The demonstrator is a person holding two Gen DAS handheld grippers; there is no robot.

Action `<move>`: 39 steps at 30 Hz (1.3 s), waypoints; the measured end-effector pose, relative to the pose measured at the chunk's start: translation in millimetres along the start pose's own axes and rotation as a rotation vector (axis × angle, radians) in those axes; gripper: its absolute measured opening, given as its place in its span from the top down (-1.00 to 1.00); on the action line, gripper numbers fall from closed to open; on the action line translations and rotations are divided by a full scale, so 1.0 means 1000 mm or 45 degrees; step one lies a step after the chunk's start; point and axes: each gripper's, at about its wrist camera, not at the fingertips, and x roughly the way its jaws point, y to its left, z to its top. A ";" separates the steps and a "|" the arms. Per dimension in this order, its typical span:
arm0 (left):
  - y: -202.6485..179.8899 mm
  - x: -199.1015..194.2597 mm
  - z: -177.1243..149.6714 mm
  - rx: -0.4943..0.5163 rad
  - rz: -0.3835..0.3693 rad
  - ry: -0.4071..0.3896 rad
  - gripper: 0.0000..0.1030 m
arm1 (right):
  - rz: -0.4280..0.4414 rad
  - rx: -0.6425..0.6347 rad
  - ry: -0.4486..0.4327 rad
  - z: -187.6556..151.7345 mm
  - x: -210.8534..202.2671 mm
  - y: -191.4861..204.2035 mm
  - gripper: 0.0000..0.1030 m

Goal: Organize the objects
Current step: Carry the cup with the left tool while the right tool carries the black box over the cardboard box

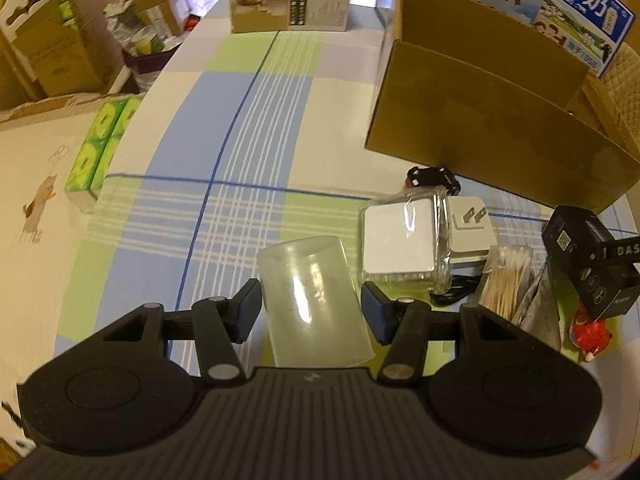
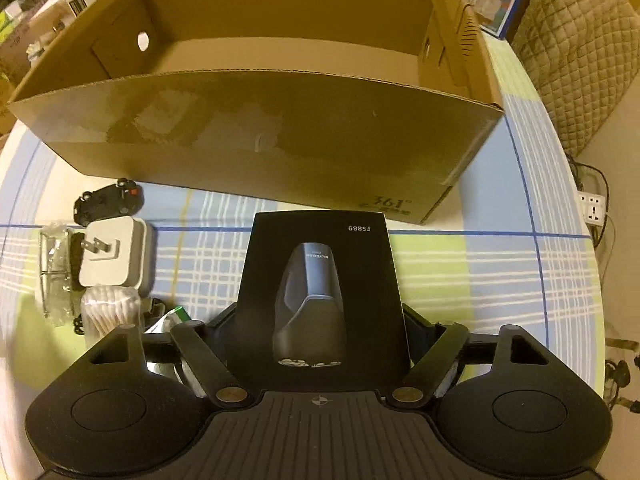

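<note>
A translucent plastic cup (image 1: 314, 304) is held between the pads of the left gripper (image 1: 311, 312), above the checked tablecloth (image 1: 224, 148). A black shaver box (image 2: 322, 300) (upright, beside the charger (image 2: 114, 258)) is straddled by the right gripper (image 2: 320, 332); whether its pads press cannot be told. The open cardboard box (image 2: 264, 136) is seen behind.

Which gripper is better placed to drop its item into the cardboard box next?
Right. The right gripper straddles the black shaver box directly facing the cardboard box. The left gripper, holding the clear plastic cup, sits off to the box's side.
</note>
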 end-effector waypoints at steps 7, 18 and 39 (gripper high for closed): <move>-0.004 -0.001 0.015 0.084 -0.065 -0.022 0.02 | 0.069 0.119 -0.122 -0.014 -0.047 -0.010 -0.48; -0.035 -0.024 0.055 0.229 -0.183 -0.128 0.02 | 0.177 0.213 -0.359 -0.014 -0.128 -0.012 -0.48; -0.117 0.000 0.177 0.358 -0.231 -0.263 0.02 | 0.176 0.201 -0.565 0.113 -0.092 0.000 -0.48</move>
